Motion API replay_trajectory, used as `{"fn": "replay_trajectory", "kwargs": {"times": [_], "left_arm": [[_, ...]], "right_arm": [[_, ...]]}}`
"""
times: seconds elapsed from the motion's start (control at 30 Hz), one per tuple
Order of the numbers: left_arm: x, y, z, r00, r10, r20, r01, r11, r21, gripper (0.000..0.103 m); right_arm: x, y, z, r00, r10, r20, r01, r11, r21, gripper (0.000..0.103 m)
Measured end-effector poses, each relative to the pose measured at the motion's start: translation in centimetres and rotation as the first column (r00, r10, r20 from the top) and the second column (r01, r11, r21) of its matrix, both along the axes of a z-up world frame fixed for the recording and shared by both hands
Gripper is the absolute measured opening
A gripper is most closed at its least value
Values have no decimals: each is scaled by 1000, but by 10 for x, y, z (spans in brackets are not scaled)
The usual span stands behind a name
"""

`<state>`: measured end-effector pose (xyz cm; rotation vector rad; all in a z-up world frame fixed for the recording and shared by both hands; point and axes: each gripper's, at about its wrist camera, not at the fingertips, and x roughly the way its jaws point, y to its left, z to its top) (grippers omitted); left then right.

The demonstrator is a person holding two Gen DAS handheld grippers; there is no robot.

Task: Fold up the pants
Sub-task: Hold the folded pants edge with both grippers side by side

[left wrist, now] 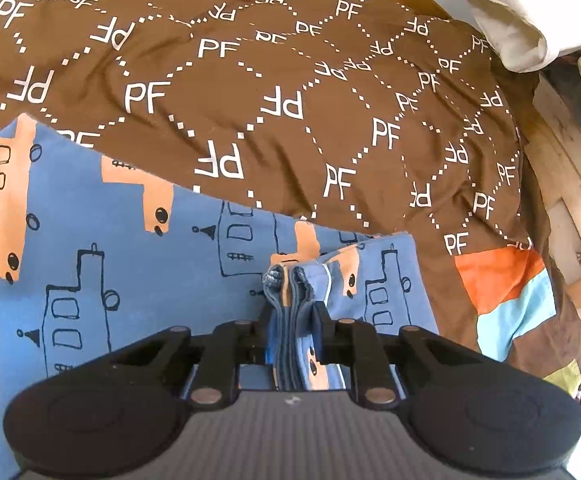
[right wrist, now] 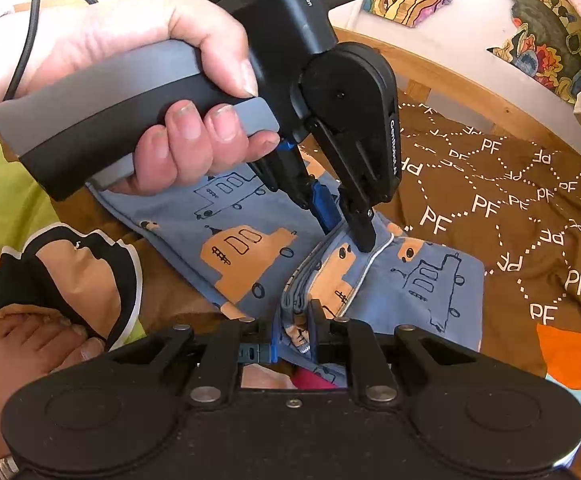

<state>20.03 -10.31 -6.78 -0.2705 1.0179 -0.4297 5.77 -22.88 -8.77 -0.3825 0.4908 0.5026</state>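
Right wrist view: the pants, blue with orange printed vehicles, lie partly folded on the brown lettered bedspread toward its near edge, and the right gripper pinches the stacked layers of the fold at the near end, evidently to keep them aligned. The left gripper, gripped by the person's hand, clamps the same bunched edge a little farther along, its fingers closed on the layered cloth. Holding one edge at two points lets the fold carry over evenly, in my judgement.
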Motion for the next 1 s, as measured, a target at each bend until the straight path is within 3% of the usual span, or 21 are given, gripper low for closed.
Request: {"fn": "replay_trajectory", "kwargs": {"times": [0.27, 0.57, 1.0], "left_arm": [[-1, -9, 0, 1000, 16, 12, -16, 999, 37, 14], [-2, -2, 1, 1000, 3, 13, -3, 1000, 16, 12], [1, 45, 10, 1000, 8, 10, -8, 1000, -15, 11]], "right_arm": [[-1, 4, -4, 1000, -3, 18, 4, 999, -36, 15], [0, 4, -5, 1000, 0, 23, 1, 1000, -25, 15], [3, 16, 18, 1000, 15, 5, -16, 989, 147, 15]]}}
